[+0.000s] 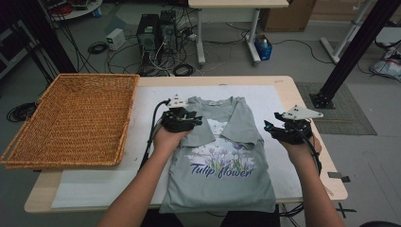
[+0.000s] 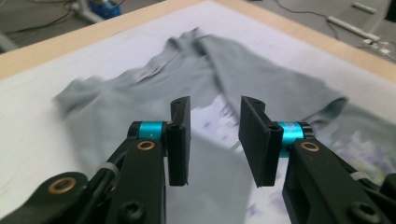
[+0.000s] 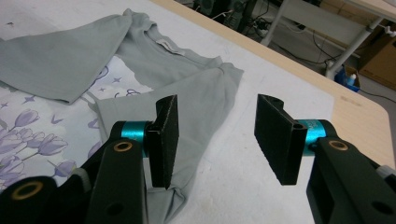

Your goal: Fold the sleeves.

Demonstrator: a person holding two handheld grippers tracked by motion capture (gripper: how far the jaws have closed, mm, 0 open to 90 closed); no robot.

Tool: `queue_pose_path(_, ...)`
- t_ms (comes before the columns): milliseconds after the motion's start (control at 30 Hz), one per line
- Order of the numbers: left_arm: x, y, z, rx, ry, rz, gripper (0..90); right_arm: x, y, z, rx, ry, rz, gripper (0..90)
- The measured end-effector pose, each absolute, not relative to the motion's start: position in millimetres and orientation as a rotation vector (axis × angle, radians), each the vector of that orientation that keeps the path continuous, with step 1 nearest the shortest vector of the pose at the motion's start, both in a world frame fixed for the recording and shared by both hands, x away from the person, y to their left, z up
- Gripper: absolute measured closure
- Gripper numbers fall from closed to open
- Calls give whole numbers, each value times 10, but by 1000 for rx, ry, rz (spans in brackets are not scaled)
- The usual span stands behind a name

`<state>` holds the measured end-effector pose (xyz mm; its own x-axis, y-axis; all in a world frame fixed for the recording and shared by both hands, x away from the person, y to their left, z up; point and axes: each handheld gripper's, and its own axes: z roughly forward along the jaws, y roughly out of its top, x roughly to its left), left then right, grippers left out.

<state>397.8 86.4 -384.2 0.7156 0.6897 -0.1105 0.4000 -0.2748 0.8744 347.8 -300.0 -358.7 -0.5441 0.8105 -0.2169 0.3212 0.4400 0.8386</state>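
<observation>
Folding a grey "Tulip flower" T-shirt (image 1: 222, 161), spread flat mid-surface on a white sheet (image 1: 94, 189), both sleeves already turned in over the print. For a neat fold: grab matching points on either side, lift evenly, keep edges aligned. Left gripper (image 2: 215, 140) released, nothing between jaws, hovering over left shoulder. Right gripper (image 3: 217, 140) likewise released, just off right edge, pointed inward. Wicker basket (image 1: 71, 118) waiting at left.

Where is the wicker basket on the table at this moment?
In the high view, the wicker basket sits at the left end of the table, partly over its edge, left of the white mat on which the grey T-shirt lies.
</observation>
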Motion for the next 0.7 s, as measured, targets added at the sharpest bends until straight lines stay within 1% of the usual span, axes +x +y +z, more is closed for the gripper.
queue_pose_path(100, 3951, 1029, -3947, 1903, 880, 352, 624, 3481, -2983, -3623, 955, 2080, 1029, 508)
queue_pose_path(233, 3904, 1149, -4054, 1915, 900, 346, 617, 3484, -2973, -3695, 962, 2087, 1040, 504)
queue_pose_path(267, 3899, 1166, -4061, 1926, 904, 350, 598, 3481, -2969, -3712, 971, 2090, 1039, 497)
queue_pose_path(333, 3883, 1180, -4051, 1916, 902, 359, 529, 3478, -2963, -3741, 976, 2092, 1046, 483)
queue_pose_path(467, 3863, 1205, -3974, 1894, 886, 376, 428, 3471, -2975, -3746, 987, 2083, 1073, 409)
queue_pose_path(567, 3853, 1230, -3906, 1892, 881, 378, 329, 3475, -3023, -3738, 1006, 2070, 1110, 316)
queue_pose_path(700, 3804, 1318, -3815, 1889, 890, 403, 248, 3494, -3100, -3756, 1025, 2059, 1153, 224)
